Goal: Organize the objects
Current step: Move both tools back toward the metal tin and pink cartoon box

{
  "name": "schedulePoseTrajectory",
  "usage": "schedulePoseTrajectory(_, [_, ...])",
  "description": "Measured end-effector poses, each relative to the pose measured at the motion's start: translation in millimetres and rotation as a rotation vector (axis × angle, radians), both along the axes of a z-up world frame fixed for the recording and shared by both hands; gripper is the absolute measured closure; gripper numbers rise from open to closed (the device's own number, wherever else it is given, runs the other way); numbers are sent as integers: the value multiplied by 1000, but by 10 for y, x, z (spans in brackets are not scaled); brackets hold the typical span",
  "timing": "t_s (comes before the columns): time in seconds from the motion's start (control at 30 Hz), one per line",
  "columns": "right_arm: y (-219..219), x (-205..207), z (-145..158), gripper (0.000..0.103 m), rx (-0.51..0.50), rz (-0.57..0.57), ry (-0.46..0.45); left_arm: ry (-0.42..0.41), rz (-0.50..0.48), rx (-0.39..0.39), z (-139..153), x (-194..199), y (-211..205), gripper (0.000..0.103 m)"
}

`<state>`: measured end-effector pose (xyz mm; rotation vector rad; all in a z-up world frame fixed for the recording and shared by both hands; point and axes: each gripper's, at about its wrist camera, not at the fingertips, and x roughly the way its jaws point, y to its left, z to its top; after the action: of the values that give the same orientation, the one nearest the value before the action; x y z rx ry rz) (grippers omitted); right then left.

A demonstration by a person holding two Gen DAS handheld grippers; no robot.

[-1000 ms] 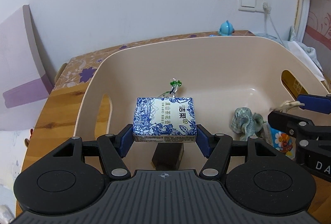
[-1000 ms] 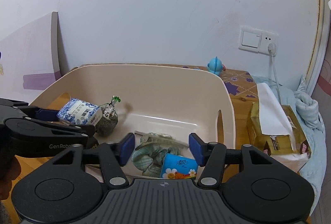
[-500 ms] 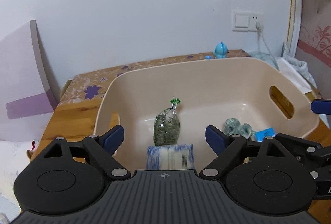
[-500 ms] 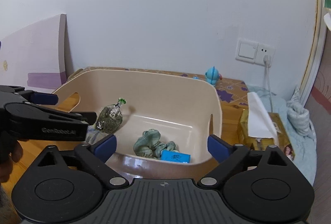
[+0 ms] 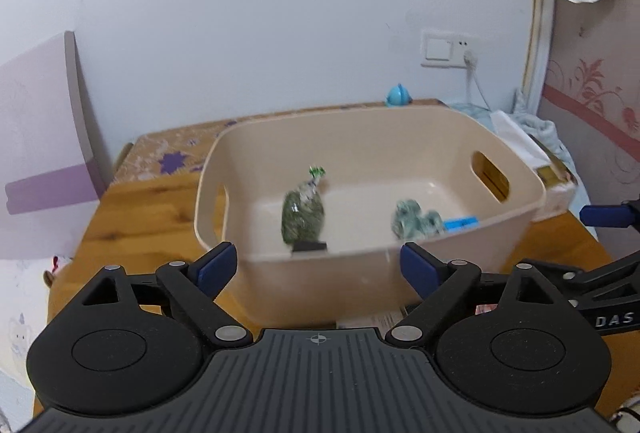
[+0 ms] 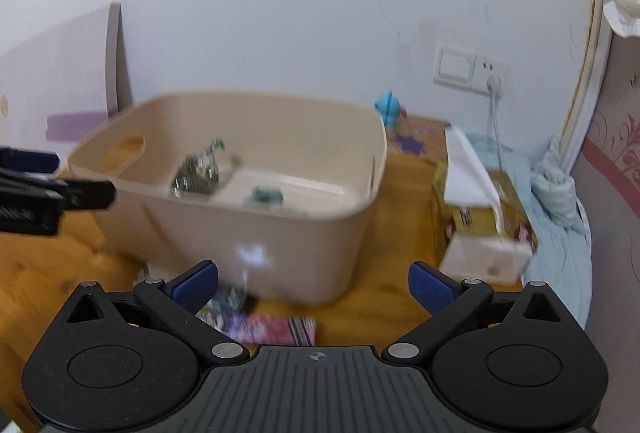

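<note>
Beyond the empty left claw (image 5: 318, 267), bin (image 5: 520, 229).

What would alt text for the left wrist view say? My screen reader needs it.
The open, empty left tongs face a beige bin on a wooden table. Inside the bin lie a clear bag of green bits, a crumpled green cloth and a blue packet; the image is blurred.

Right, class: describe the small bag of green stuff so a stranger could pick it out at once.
Find the beige tub on the wooden table. Inside it, on the left, stands a clear bag of green bits. Unlike the crumpled checked cloth to its right, it stands upright with a green tie on top.
</note>
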<state>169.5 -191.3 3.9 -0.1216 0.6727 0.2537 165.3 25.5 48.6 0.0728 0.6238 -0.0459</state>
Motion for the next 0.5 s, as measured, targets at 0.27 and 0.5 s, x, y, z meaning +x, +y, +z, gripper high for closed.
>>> schedulePoseTrajectory(0.27, [-65, -140, -312, 0, -88, 6, 89, 95, -36, -7, -252, -133, -33, 12])
schedulePoseTrajectory(0.5, [-134, -79, -468, 0, -70, 23, 109, 167, -46, 11, -503, -173, -60, 12])
